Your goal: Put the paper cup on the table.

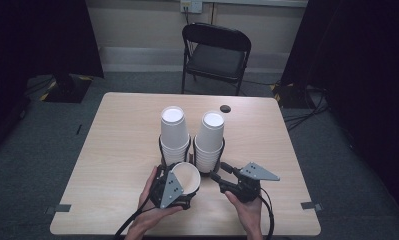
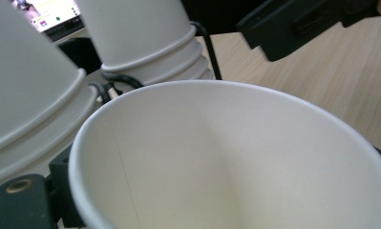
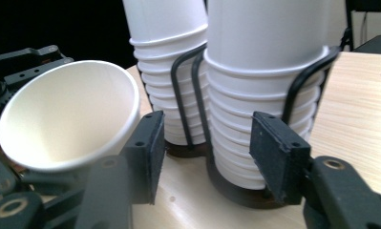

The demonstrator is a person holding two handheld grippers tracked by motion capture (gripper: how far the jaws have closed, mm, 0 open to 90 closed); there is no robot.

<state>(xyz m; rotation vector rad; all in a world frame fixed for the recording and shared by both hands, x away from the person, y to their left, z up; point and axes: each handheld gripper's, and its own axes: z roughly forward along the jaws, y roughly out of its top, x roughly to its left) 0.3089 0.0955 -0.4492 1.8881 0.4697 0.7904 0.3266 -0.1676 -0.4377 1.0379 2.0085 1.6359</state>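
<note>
nearest the person, the left gripper (image 1: 179, 187) has its jaws closed on a single white paper cup (image 1: 187, 178), gripping it by the wall so the cup lies tilted on its side, its open mouth facing the right gripper (image 1: 222, 176) and upward. the cup sits low over the near middle of the desk (image 1: 117, 150), just in front of the two stacks. in the left gripper view its pale inside (image 2: 236, 162) spreads across most of the picture. the right gripper is just beside the cup, its jaws standing apart with nothing between them; in the right gripper view one jaw sits close against the cup's rim (image 3: 131, 102). behind them two wire holders carry upside-down cup stacks, the left stack (image 1: 174, 132) and right stack (image 1: 209, 137) side by side. farther back, a small dark hole (image 1: 225, 108) marks the desk, and a black folding chair (image 1: 216, 55) stands beyond it.
</note>
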